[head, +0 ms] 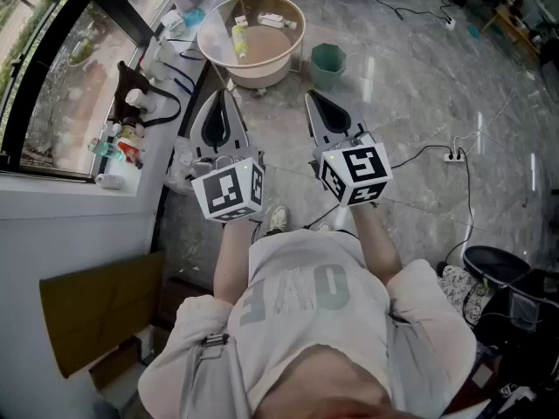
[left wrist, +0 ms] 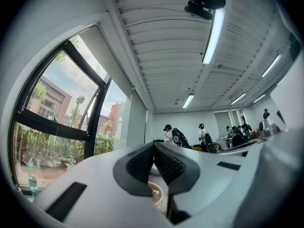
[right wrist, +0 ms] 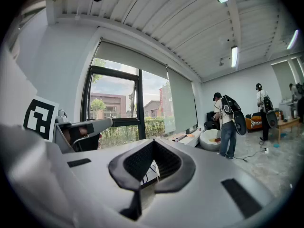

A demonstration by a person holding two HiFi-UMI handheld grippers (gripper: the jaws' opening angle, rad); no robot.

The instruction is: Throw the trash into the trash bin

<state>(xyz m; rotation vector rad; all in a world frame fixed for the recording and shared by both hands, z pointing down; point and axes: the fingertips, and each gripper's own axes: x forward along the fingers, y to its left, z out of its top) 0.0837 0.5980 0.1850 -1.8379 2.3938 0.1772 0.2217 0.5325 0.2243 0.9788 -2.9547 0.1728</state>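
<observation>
A small green trash bin [head: 328, 63] stands on the floor beside a big beige basin [head: 212, 35]. In the basin lie a yellow bottle [head: 238, 40] and a white box [head: 271, 20]. Both grippers are held side by side at chest height, pointing toward the basin and short of it. My left gripper [head: 220, 95] [left wrist: 153, 146] is shut and holds nothing; part of the basin's rim [left wrist: 157, 194] shows below its pads. My right gripper [head: 312, 96] [right wrist: 153, 144] is also shut and holds nothing. The right gripper view catches the left gripper [right wrist: 81, 129] at its left.
A white window ledge [head: 79, 201] at the left carries bottles [head: 112, 147] and a dark bag [head: 131, 84]. A crumpled plastic bag [head: 179, 169] lies below it. A power strip [head: 454, 155] with cables and a black bag [head: 494, 264] are at the right. People [right wrist: 228, 122] stand far off.
</observation>
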